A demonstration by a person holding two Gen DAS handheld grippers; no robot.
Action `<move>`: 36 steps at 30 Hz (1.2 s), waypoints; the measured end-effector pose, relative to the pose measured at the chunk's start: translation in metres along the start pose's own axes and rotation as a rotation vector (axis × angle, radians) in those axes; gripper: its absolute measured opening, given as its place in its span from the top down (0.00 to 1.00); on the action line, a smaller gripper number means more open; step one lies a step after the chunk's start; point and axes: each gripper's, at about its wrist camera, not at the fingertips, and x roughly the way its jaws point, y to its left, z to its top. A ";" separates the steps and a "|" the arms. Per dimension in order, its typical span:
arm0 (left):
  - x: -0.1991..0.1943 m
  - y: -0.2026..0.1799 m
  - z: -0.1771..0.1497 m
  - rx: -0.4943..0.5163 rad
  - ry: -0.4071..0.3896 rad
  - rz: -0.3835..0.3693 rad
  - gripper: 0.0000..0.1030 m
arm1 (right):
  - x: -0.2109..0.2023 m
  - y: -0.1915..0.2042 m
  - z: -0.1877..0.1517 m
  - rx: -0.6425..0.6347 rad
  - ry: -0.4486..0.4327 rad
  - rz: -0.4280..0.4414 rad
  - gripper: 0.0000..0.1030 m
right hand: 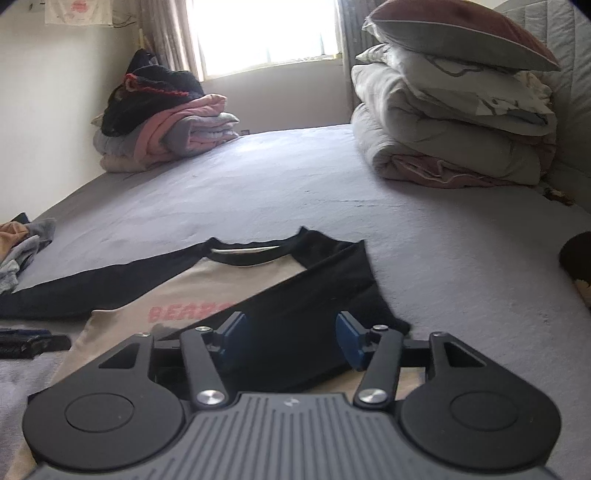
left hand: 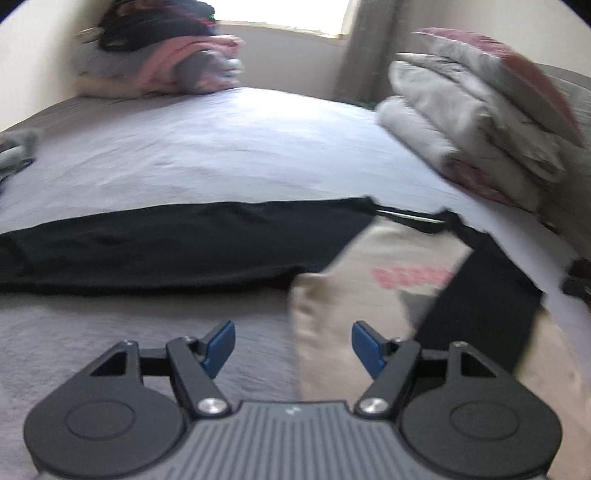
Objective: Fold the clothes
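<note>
Home bedroom: grey-sheeted bed [right hand: 280, 177] beneath tongs, stacked pillows and duvets [right hand: 454, 110] ahead-right, folded clothes pile [right hand: 166, 125] ahead-left, curtained window [right hand: 266, 33] beyond.

Bright window [right hand: 264, 33] overexposed at far end, curtains [right hand: 168, 33] either side; pale bare walls [right hand: 48, 103]; wide bed [right hand: 295, 177] with grey sheet; stacked pillows and quilts [right hand: 454, 110] right; folded blanket pile [right hand: 166, 133] in far left corner

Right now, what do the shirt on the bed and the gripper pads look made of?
Cream-bodied, black-sleeved shirt: soft matte knit, probably cotton jersey; it lies limp and creases. Blue pads on the right gripper: smooth matte, likely rubber or plastic; unclear which.
</note>
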 end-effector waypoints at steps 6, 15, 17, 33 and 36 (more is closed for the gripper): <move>0.010 0.028 0.009 -0.101 -0.017 0.110 0.30 | 0.002 0.030 -0.003 -0.052 -0.015 0.062 0.39; 0.023 0.068 0.019 -0.259 -0.039 0.209 0.30 | 0.001 0.056 -0.011 -0.139 -0.029 0.107 0.37; 0.026 0.079 0.020 -0.304 -0.041 0.228 0.30 | 0.002 0.058 -0.012 -0.159 -0.024 0.106 0.37; 0.033 0.141 0.015 -0.680 -0.194 0.146 0.45 | -0.001 0.058 -0.026 -0.226 -0.007 0.098 0.37; 0.031 0.156 0.008 -0.808 -0.225 0.120 0.62 | 0.001 0.054 -0.027 -0.198 0.001 0.091 0.37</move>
